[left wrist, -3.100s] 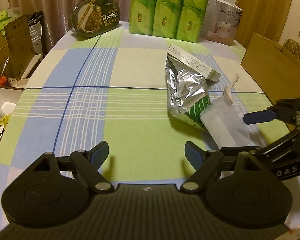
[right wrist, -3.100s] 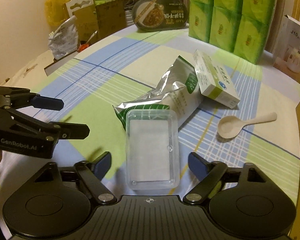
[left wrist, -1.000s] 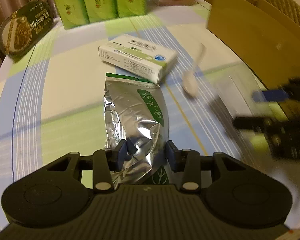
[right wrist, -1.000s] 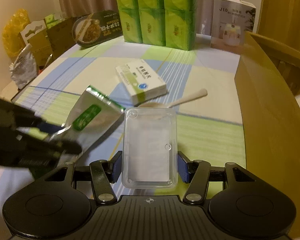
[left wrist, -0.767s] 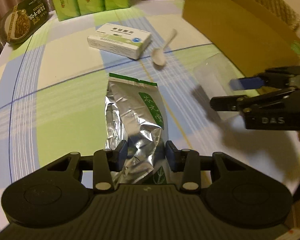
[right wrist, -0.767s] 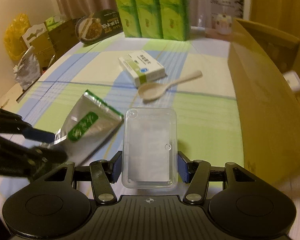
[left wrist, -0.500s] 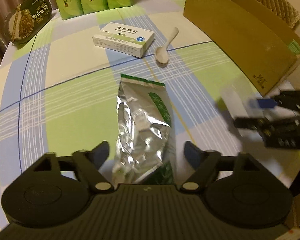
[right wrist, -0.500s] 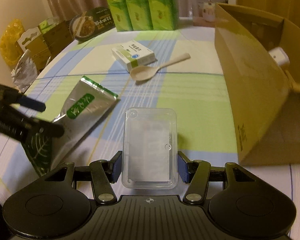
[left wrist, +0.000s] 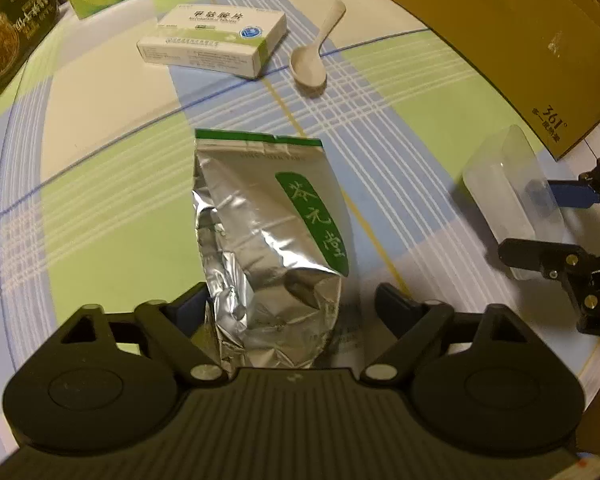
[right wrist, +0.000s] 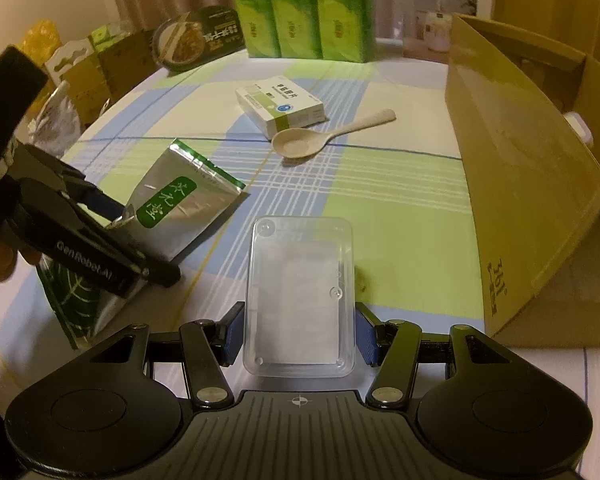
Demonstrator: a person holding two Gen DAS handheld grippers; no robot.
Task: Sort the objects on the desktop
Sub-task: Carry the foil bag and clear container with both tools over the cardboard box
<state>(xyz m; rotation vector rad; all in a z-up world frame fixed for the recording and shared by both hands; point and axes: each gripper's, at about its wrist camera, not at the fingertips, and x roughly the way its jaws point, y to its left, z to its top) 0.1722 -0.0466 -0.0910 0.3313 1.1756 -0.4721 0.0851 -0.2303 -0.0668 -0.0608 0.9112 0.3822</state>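
Here the foil pouch (left wrist: 268, 232) lies flat on the checked cloth (left wrist: 100, 208), its crumpled lower end between the fingers of the left gripper (left wrist: 290, 304); those jaws are closing from a wide spread, the pads not pressing on the foil, so the pouch is released (its green-edged top points away from the fingers). Beyond the pouch's far end sits a white box (left wrist: 214, 40) with a pale spoon (left wrist: 312, 60) just beside it on the right; further right stands a cardboard carton (left wrist: 500, 40).

The right gripper (right wrist: 298, 336) is clenched on a clear tray (right wrist: 300, 292), a blue pad touching each long side near the tray's close end; the tray reaches forward past the fingertips, above the cloth. In the right wrist view the pouch lies left of the fingers, the left gripper's arms over its near part; box and spoon are well ahead of the tray; the carton rises just right of the fingers, its open top showing a white object (right wrist: 578, 128) that is too hidden to name.

Green packs (right wrist: 300, 8) and a dark oval bowl (right wrist: 198, 36) stand at the table's far edge.
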